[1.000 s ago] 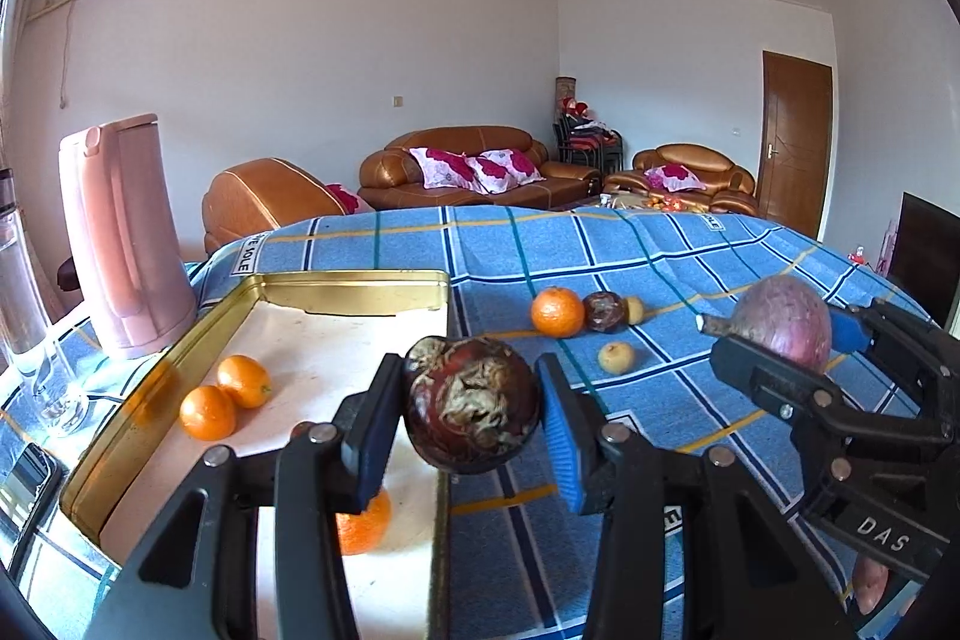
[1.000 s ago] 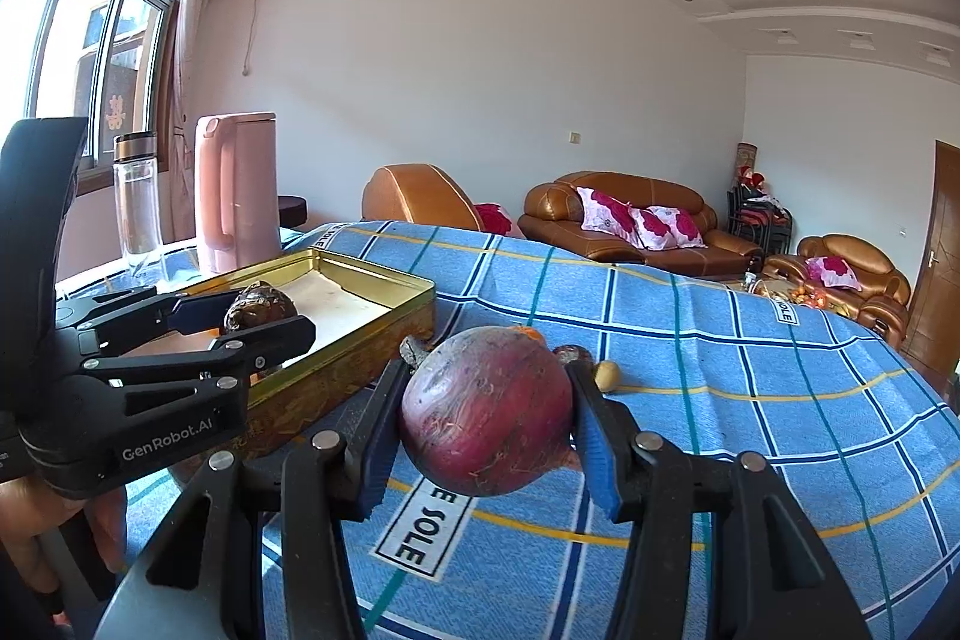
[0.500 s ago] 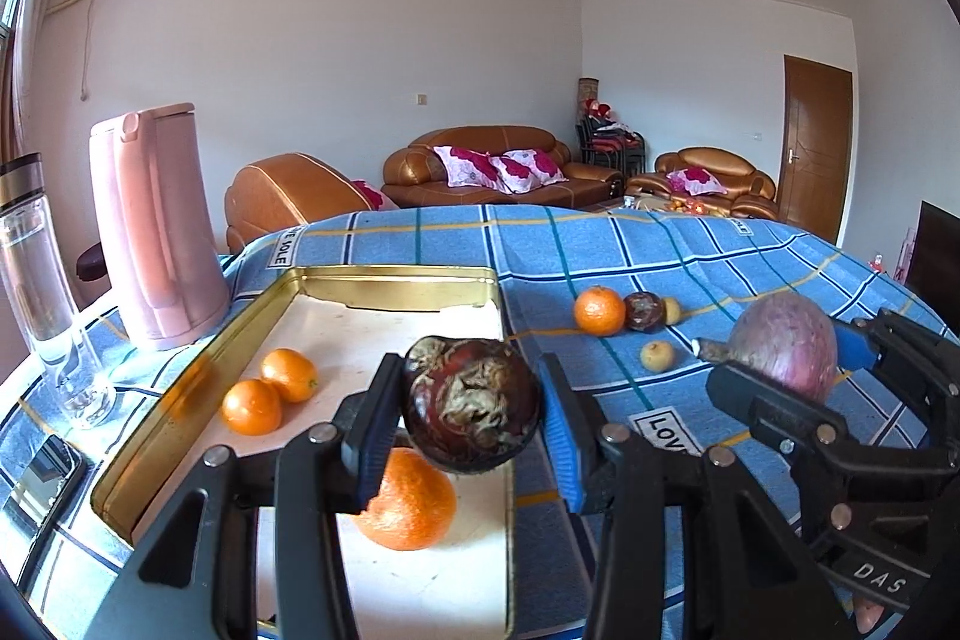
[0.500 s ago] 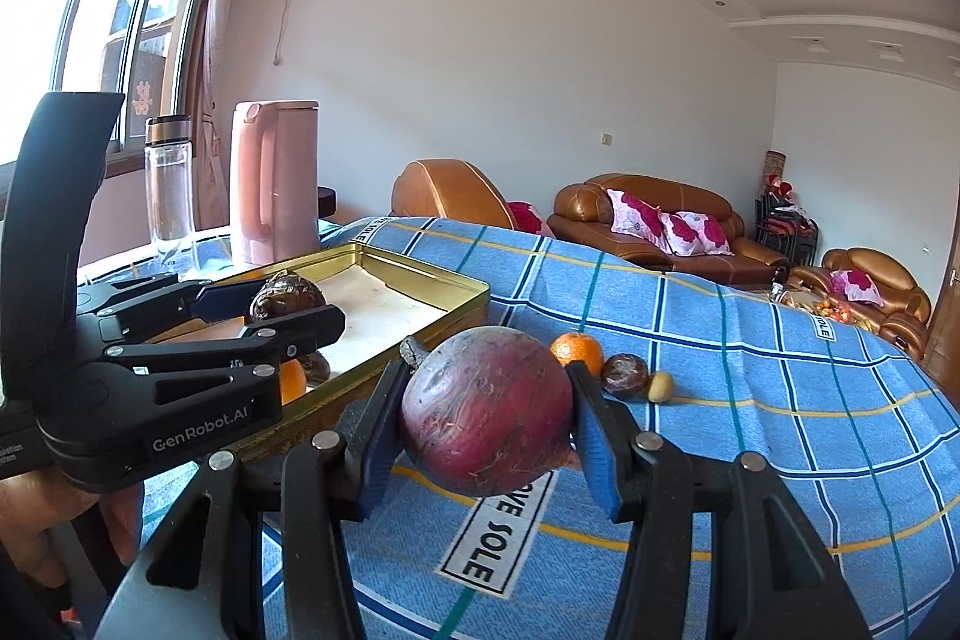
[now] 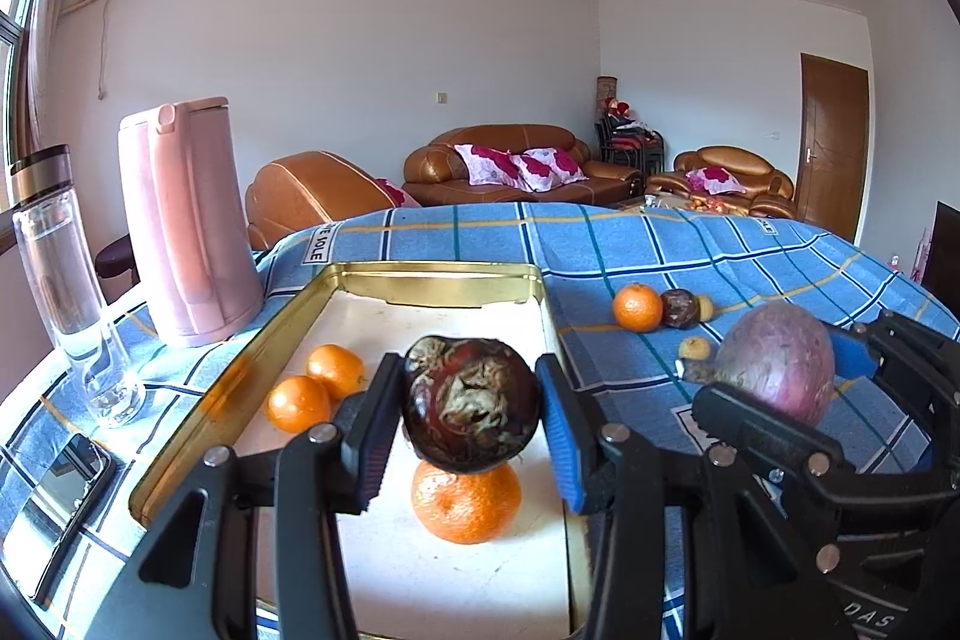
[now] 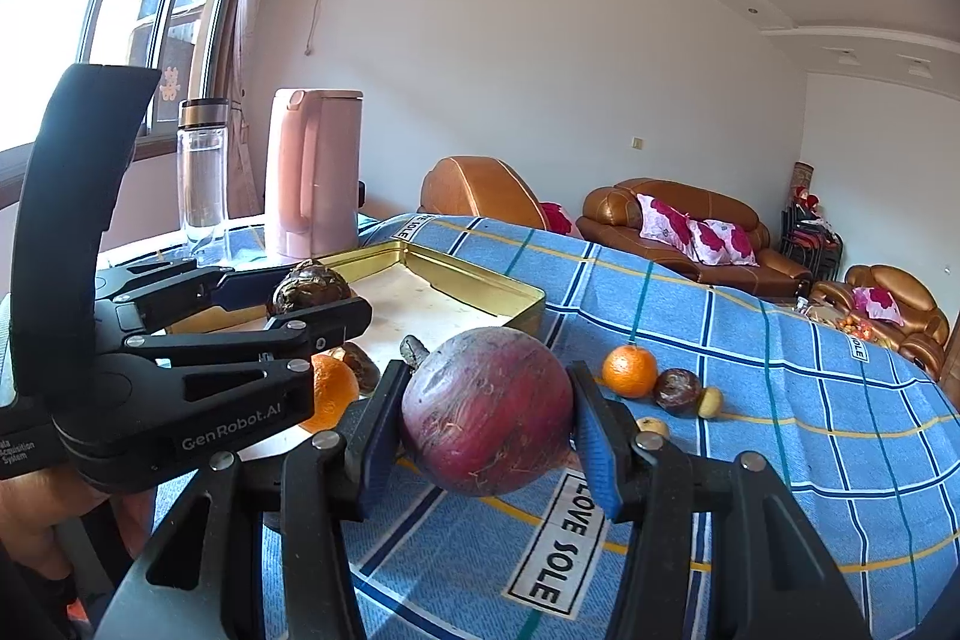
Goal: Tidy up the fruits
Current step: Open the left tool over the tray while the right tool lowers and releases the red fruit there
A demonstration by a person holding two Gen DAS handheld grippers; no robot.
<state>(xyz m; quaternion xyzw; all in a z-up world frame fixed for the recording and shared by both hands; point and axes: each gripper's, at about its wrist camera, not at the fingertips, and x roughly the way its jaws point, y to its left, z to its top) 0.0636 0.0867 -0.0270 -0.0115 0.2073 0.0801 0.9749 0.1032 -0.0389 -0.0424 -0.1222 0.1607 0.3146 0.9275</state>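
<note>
Both grippers shifted over tray [image 5: 180, 436] — left gripper [image 5: 471, 415] clamps dark fruit [image 5: 471, 403], right gripper [image 6: 487, 421] clamps purple fruit [image 6: 487, 418].

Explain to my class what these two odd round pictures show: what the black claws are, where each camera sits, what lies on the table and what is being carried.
There is no robot here. A person holds a hand-held two-finger clamp in each hand, and a wide-angle camera on each clamp looks forward along its fingers, hence the round, bent pictures.

In the left clamp's view, the left gripper is shut on a dark wrinkled fruit, held above a gold tray that contains three oranges. In the right clamp's view, the right gripper is shut on a larger reddish-purple fruit, held over the blue checked tablecloth.

On the cloth lie another orange, a small dark fruit and two small yellowish ones. A pink kettle and a clear bottle stand beside the tray.
</note>
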